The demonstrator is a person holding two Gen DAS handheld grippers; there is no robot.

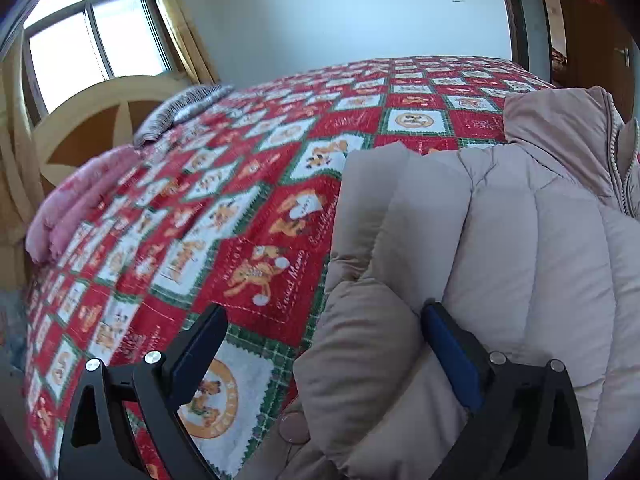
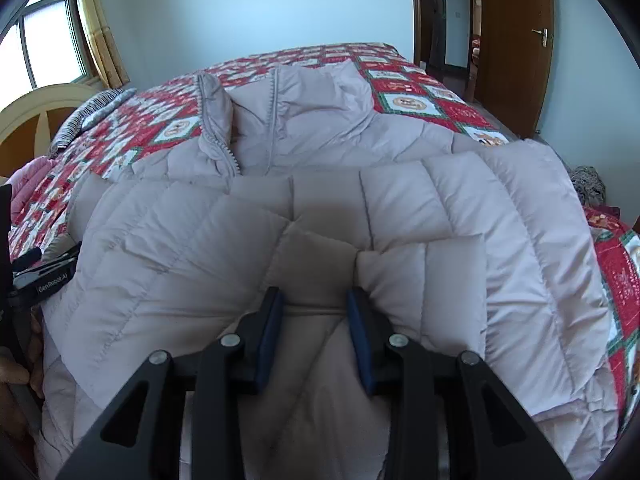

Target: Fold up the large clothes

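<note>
A large pale beige quilted puffer jacket [image 2: 320, 216] lies on the bed, collar and zipper [image 2: 224, 148] at the far end, a layer folded across its middle. My right gripper [image 2: 316, 300] is shut on a fold of the jacket near its near edge. My left gripper [image 1: 324, 320] is open wide over the jacket's left edge [image 1: 440, 260], one finger over the bedspread, the other against the jacket fabric. The left gripper's body also shows at the left edge of the right wrist view [image 2: 44, 276].
The bed has a red, white and green patchwork bedspread [image 1: 240, 208]. A pink blanket [image 1: 76, 200] and a striped pillow [image 1: 180, 108] lie by the wooden headboard [image 1: 96, 120]. A window [image 1: 92, 40] is at the left, a wooden door [image 2: 516, 40] at the right.
</note>
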